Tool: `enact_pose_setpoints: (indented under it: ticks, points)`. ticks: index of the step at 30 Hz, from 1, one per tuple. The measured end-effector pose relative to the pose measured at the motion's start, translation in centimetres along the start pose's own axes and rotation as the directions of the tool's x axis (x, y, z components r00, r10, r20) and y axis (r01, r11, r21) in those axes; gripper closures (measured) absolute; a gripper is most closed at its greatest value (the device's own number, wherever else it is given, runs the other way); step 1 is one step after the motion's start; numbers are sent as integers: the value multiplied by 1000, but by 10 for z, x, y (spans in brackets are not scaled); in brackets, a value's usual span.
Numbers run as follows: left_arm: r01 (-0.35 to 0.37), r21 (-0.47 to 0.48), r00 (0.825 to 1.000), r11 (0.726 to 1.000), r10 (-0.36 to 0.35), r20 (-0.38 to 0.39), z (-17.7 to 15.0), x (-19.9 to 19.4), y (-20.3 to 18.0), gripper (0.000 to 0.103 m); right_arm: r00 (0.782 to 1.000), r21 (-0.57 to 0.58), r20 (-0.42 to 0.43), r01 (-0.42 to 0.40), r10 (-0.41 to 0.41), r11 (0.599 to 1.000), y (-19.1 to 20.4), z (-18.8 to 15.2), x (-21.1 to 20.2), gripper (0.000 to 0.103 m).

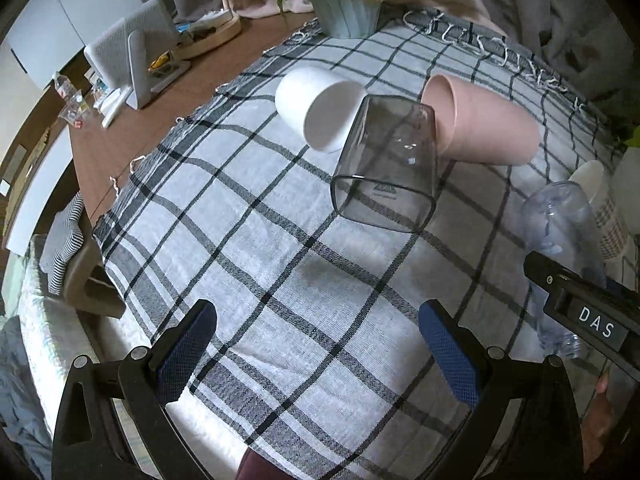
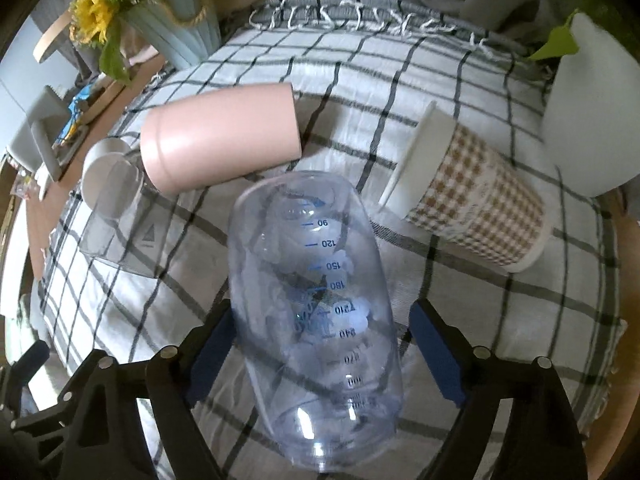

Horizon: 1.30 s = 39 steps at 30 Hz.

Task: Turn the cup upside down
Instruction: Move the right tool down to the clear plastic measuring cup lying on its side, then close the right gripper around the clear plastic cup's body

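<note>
A clear bluish measuring cup (image 2: 316,304) with printed volume marks lies between my right gripper's (image 2: 320,332) blue pads. The left pad seems to touch it; the right pad (image 2: 436,352) stands a little off its side, so the jaws look open around it. The cup also shows at the right edge of the left wrist view (image 1: 560,240). My left gripper (image 1: 316,344) is open and empty above the checked cloth (image 1: 240,240). A smoky square glass (image 1: 388,164), a white cup (image 1: 320,108) and a pink cup (image 1: 480,124) lie on their sides ahead of it.
A checked paper cup (image 2: 476,196) lies on its side at right, next to a white pot (image 2: 592,120). A pale blue vase with sunflowers (image 2: 176,24) stands at the back left. A wooden table with a tray and small items (image 1: 168,60) lies beyond the cloth's left edge.
</note>
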<state>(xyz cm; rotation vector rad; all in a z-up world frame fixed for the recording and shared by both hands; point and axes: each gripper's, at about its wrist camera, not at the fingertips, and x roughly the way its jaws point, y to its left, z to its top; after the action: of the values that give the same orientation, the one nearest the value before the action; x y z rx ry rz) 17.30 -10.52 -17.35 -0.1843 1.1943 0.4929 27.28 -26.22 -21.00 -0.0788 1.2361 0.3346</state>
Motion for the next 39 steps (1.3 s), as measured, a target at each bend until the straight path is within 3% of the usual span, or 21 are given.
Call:
enact_pose_setpoints:
  ticks: [7,18,27,35,39]
  points:
    - [-5,16,1000,1000,5,-6,7,9,1,0,999,10,-37,-26,26,1000,2,-1,15,29]
    - [59,138,998,989,-62,17,24,11,10,0,999,110,-2,36,-36,993,8,-4,2,30]
    - [109,291,990,950,-130,54,33,8,30,0,993,248,55,90,-107,965,24,-19,-22,31]
    - [147,355,983,923,-175,49,43,11,57,0,980,351,99,127,-171,928,56,-39,-41,31]
    - [156,379,982,912,-184,38,45,16,70,0,980,394,82,135,-181,909,71,-49,-35,31]
